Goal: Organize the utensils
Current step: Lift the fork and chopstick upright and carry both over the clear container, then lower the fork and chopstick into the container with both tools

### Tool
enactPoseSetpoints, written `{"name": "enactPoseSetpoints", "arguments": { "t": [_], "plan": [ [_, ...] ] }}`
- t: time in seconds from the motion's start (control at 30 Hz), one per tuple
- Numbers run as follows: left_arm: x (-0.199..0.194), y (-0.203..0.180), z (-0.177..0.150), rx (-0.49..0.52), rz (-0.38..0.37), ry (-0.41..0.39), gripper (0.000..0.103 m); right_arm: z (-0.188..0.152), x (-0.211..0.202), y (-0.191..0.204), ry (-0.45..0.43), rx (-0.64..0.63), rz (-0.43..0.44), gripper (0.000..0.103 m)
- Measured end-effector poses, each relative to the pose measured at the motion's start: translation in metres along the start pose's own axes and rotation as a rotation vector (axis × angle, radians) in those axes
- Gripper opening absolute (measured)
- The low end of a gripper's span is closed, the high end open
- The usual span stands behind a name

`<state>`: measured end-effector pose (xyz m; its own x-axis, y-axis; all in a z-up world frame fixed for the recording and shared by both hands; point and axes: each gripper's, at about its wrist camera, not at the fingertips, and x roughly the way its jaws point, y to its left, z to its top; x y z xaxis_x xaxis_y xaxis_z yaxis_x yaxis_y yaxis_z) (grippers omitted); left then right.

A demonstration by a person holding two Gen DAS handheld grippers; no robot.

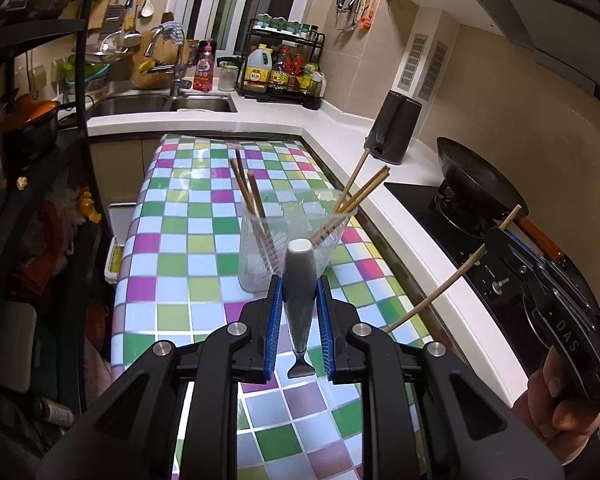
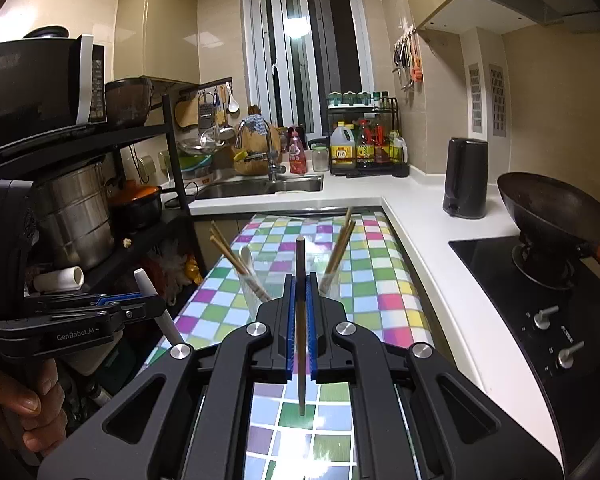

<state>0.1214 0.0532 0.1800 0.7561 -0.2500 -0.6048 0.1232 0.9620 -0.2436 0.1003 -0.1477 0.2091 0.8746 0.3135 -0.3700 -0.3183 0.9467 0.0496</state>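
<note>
- The left gripper (image 1: 299, 280) sits at the bottom centre of the left wrist view, its blue pads pinching the white handle of a spoon (image 1: 299, 276) — the handle end points up and away, the narrow neck hangs below the pads.
- The right gripper (image 2: 300, 316), bottom centre of the right wrist view, is pressed together on a single chopstick (image 2: 300, 300) that runs straight up the frame between the pads and sticks out at both ends.
- In the left wrist view that same chopstick crosses the right edge on a slant, held in the other claw, with a hand (image 1: 556, 404) on the grip at lower right.
- Just beyond the left claw, mid-frame, stands a clear cup (image 1: 296, 240) on the checkered tablecloth (image 1: 172, 216); several chopsticks lean out of it, some left, some right.
- Further out — a white counter (image 1: 340, 128), a dark kettle (image 1: 396, 126) upper right, a wok (image 1: 476, 184) on the stove at right, a sink (image 1: 164, 104) upper left.
</note>
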Motion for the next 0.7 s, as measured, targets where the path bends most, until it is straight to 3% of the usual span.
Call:
{"name": "enactPoseSetpoints", "arguments": {
  "t": [0.17, 0.43, 0.6, 0.7],
  "plan": [
    [-0.002, -0.009, 0.036, 0.04, 0.004, -0.014, 0.017, 0.037, 0.006, 0.006, -0.054, -0.026, 0.022, 0.005],
    [-0.007, -0.028, 0.111, 0.075, 0.003, -0.118, 0.017, 0.111, 0.023, 0.005, -0.17, -0.037, 0.028, 0.005],
    [0.02, -0.033, 0.137, 0.084, 0.027, -0.14, 0.017, 0.129, 0.052, 0.001, -0.194, -0.041, 0.026, 0.005],
    [0.051, -0.03, 0.139, 0.091, 0.056, -0.111, 0.017, 0.125, 0.088, -0.004, -0.14, -0.038, 0.016, 0.005]
  ]
}}
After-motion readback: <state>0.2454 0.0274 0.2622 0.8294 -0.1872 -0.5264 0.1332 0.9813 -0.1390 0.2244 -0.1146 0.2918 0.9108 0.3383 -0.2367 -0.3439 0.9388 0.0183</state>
